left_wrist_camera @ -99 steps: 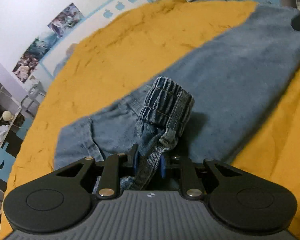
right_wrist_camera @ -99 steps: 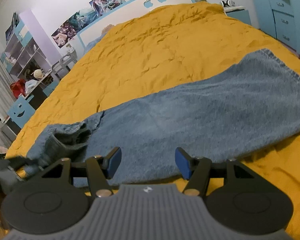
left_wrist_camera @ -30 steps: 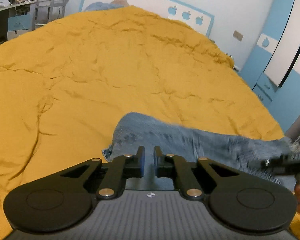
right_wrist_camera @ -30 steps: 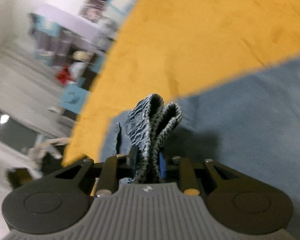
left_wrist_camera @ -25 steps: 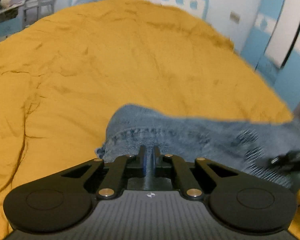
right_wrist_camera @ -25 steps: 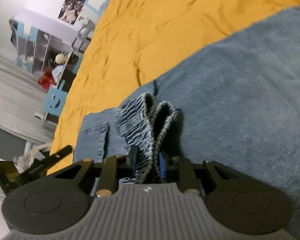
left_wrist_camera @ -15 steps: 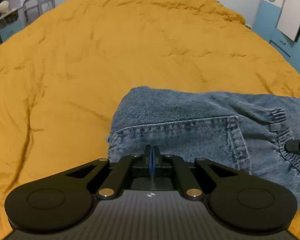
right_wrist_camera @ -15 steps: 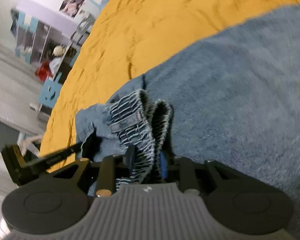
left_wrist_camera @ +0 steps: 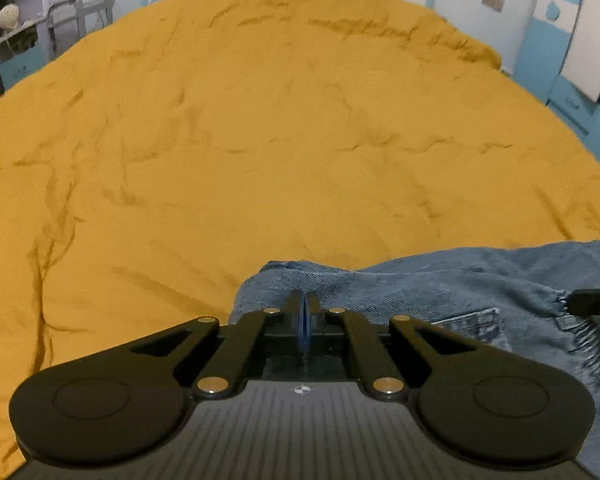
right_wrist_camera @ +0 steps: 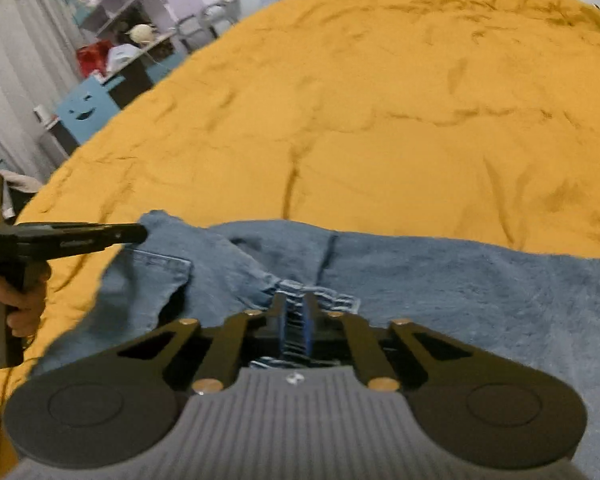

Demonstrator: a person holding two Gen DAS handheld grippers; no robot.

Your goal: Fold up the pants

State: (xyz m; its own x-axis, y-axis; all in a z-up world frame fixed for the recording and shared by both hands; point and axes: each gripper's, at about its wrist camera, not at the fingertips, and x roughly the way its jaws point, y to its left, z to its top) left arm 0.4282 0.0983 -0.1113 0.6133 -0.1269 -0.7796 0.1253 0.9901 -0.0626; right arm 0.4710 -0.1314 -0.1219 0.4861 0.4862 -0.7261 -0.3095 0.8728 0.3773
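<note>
Blue denim pants [left_wrist_camera: 440,292] lie across the near side of a mustard-yellow bed cover [left_wrist_camera: 260,140]. My left gripper [left_wrist_camera: 304,312] is shut, its blue pads pinching the pants' left edge near a back pocket. In the right wrist view the pants [right_wrist_camera: 460,288] stretch off to the right. My right gripper [right_wrist_camera: 296,312] has its jaws closing tight on the bunched elastic waistband between the pads. There the left gripper [right_wrist_camera: 138,234] reaches in from the left to the pants' corner, held by a hand [right_wrist_camera: 20,300]. The right gripper's tip [left_wrist_camera: 572,304] shows at the left view's right edge.
The bed cover [right_wrist_camera: 380,100] spreads wide beyond the pants. Shelves and a cluttered desk [right_wrist_camera: 112,52] and a blue stool with a face [right_wrist_camera: 88,112] stand off the bed's left side. A blue and white wardrobe [left_wrist_camera: 580,40] stands to the right.
My left gripper sank onto the pants' edge and its jaws went from slightly apart to shut. My right gripper rolled level and moved, and the waistband now lies lower between its pads.
</note>
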